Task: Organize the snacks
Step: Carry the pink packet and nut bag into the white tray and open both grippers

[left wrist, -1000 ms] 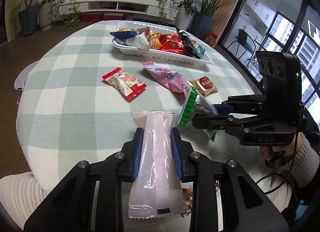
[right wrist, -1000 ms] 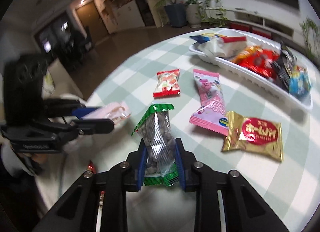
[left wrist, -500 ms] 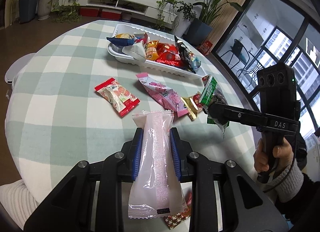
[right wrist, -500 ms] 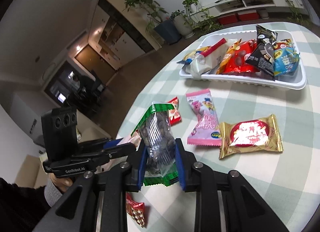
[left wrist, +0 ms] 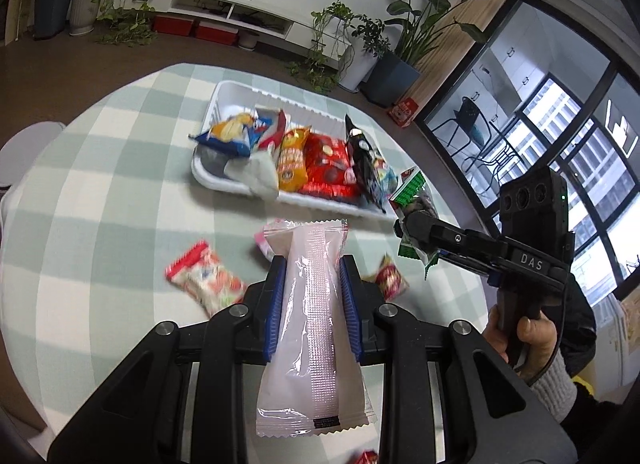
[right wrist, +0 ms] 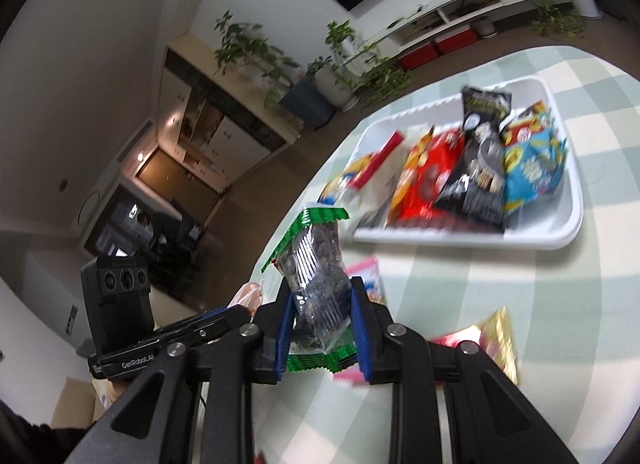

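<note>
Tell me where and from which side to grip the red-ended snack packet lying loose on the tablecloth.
Grip the red-ended packet across its narrow middle, coming from above. It lies flat on the checked tablecloth, long axis slanted, clear of the other loose packets, so the fingers should straddle the two long edges. Both grippers are full now: left gripper, right gripper.

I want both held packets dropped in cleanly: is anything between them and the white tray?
Nothing visible. The pink packet and green-topped packet face the white tray over bare cloth, though it is crowded.

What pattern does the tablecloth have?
The tablecloth has pale green and white checks; the left wrist view shows it best.
</note>
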The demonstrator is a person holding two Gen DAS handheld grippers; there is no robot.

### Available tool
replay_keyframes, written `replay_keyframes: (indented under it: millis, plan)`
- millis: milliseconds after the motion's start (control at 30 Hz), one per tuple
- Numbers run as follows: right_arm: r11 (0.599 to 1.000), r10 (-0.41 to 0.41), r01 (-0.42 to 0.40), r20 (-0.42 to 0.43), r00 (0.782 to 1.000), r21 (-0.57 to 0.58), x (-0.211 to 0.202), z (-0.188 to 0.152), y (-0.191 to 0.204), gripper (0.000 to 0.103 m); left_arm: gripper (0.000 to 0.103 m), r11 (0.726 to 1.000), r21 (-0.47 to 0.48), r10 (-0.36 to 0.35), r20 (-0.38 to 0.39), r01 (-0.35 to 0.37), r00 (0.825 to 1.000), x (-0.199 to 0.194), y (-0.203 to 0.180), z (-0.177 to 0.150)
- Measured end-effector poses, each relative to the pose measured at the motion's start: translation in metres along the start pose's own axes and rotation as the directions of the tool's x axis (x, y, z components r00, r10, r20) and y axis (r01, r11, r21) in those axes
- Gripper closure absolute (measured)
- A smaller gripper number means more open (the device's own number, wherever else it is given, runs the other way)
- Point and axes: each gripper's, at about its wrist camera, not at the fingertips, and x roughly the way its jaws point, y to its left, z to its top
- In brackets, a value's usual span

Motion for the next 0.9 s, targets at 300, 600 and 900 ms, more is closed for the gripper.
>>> replay_keyframes:
  millis: [300,600,900]
  plan:
    - [0.998,-0.039,0.036,0.054,0.998,0.045,0.015,0.05,-0.02,0.074,0.078,0.999,0.031,0.012,0.008,-0.012,1.0,0.03,-0.006,0.069]
    - [0.993,-0.101,0.097,0.059,0.993,0.067,0.047,0.087,-0.043,0.073,0.078,0.997,0.064,0.045,-0.008,-0.045,0.999,0.079,-0.012,0.121]
    - [0.986,-0.16,0.157,0.055,0.986,0.054,0.071,0.102,-0.053,0.065,0.077,0.993,0.064,0.106,-0.03,-0.104,0.994,0.13,0.003,0.141]
